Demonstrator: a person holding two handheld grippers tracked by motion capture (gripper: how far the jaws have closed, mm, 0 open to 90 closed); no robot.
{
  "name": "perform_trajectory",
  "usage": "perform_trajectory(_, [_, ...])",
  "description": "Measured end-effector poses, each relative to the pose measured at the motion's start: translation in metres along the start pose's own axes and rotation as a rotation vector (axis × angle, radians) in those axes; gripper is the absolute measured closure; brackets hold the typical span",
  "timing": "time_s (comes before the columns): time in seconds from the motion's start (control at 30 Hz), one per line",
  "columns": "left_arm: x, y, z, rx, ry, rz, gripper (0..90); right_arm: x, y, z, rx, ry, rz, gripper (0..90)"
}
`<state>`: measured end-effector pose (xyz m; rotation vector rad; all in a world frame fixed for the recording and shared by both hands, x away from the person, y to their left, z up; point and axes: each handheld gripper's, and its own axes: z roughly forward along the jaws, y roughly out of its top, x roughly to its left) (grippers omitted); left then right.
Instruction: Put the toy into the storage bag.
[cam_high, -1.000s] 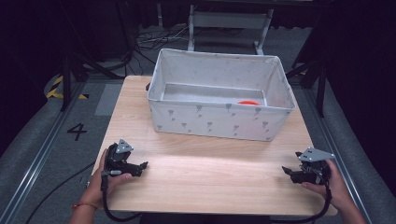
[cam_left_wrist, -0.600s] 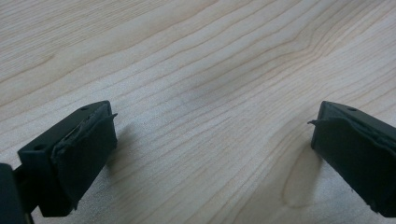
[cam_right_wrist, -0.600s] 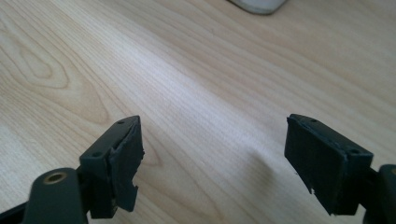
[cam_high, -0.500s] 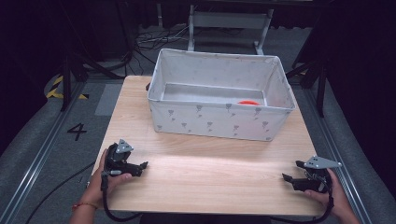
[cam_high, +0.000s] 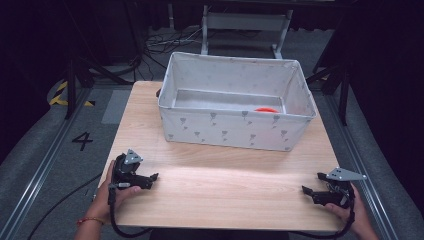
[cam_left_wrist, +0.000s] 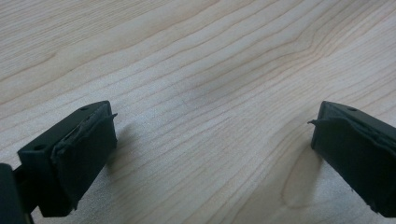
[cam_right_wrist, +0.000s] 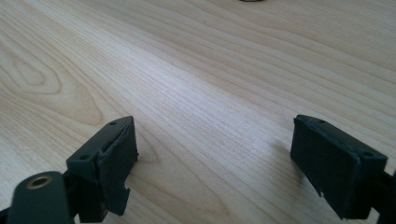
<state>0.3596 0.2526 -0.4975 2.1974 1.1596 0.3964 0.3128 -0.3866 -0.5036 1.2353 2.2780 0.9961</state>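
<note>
Bin (cam_high: 235, 127) at table's (cam_high: 225, 185) far side, red thing (cam_high: 265, 109) inside.
Right gripper (cam_high: 306, 190) lowered to tabletop, jaws just widened, empty; left gripper (cam_high: 152, 177) open, empty, unmoved. Probably resting.

Your left gripper (cam_high: 150, 179) and right gripper (cam_high: 309, 191) are black, each topped by a grey three-cornered plate, trailing black cables; a red-orange band circles your left wrist.
</note>
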Motion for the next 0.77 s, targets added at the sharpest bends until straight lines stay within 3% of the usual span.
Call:
perform_trajectory(0.33, [0.0006, 0.0005, 0.0013, -0.009, 0.006, 0.001, 0.2, -0.0003, 0.0001, 0.0001, 0.003, -0.006, 0.005, 14.0])
perform_trajectory(0.77, [0.0014, 0.0012, 0.0013, -0.002, 0.019, -0.018, 0.2, -0.0008, 0.0016, 0.003, 0.031, -0.05, 0.048, 2.6])
